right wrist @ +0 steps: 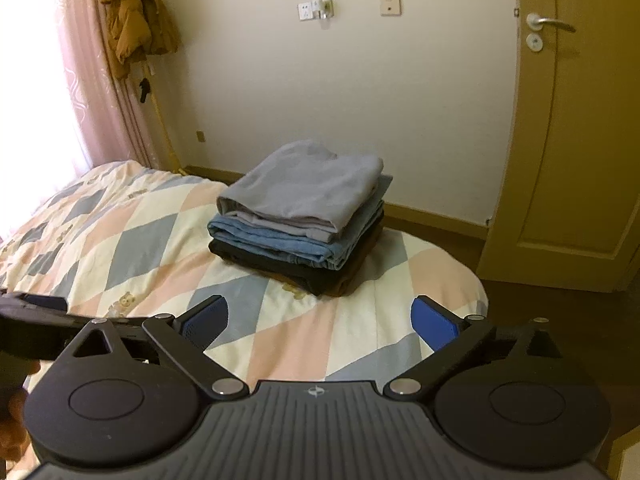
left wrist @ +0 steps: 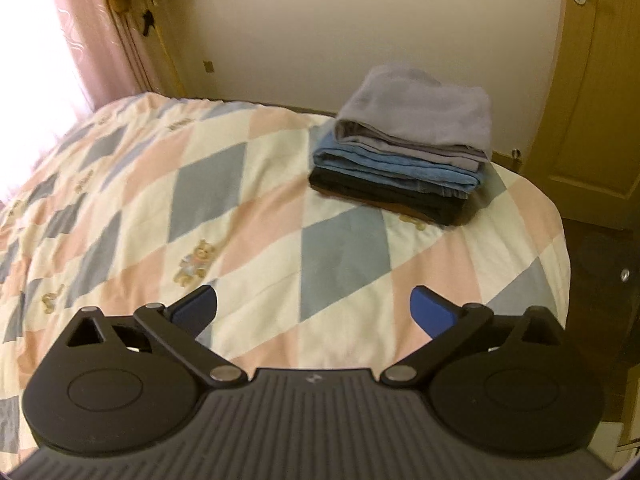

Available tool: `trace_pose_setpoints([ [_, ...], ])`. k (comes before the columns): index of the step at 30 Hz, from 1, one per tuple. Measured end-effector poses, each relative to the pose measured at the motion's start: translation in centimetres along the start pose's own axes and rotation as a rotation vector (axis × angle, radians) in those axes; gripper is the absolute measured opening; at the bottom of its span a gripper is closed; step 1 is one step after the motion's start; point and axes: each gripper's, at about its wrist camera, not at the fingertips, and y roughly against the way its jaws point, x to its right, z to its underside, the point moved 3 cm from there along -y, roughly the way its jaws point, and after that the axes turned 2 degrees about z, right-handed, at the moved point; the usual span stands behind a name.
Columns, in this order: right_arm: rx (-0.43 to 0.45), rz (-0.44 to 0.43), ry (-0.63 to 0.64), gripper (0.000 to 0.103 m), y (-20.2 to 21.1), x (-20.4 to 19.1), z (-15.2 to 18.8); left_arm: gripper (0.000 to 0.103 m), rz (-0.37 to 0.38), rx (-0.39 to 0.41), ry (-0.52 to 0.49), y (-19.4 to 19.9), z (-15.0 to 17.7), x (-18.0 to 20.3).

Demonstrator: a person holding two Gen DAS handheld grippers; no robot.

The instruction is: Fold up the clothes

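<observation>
The folded clothes point(right wrist: 300, 216) sit in a neat pile near the far corner of the bed point(right wrist: 132, 240), out of the way. The left claw point(left wrist: 314, 312) and right claw point(right wrist: 320, 320) hang wide and hold nothing, likely because the folding looks done. The lowest brown piece is mostly hidden. No unfolded clothes show.

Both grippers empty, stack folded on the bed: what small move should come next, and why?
Probably draw both grippers back from the stack. The left gripper and right gripper hang over the quilt with jaws open, holding nothing, and no unfolded garment lies in view, so folding looks finished.
</observation>
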Motion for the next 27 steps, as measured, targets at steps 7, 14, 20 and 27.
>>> trace_pose_setpoints([
  [7,-0.043,0.075,-0.012,0.101,1.3,-1.4,0.4,0.102,-0.048,0.012,-0.021,1.1,1.7,-0.6],
  [14,-0.094,0.126,-0.025,0.101,2.0,-1.9,1.6,0.102,-0.032,-0.010,-0.012,2.0,3.4,-0.6],
  [20,-0.105,0.138,-0.022,0.103,3.5,-2.3,1.9,0.102,-0.003,-0.019,0.022,4.4,3.3,-1.5],
  [27,-0.100,0.126,-0.038,0.103,6.6,-2.7,0.8,0.102,0.007,-0.021,0.048,7.2,2.5,-2.4],
])
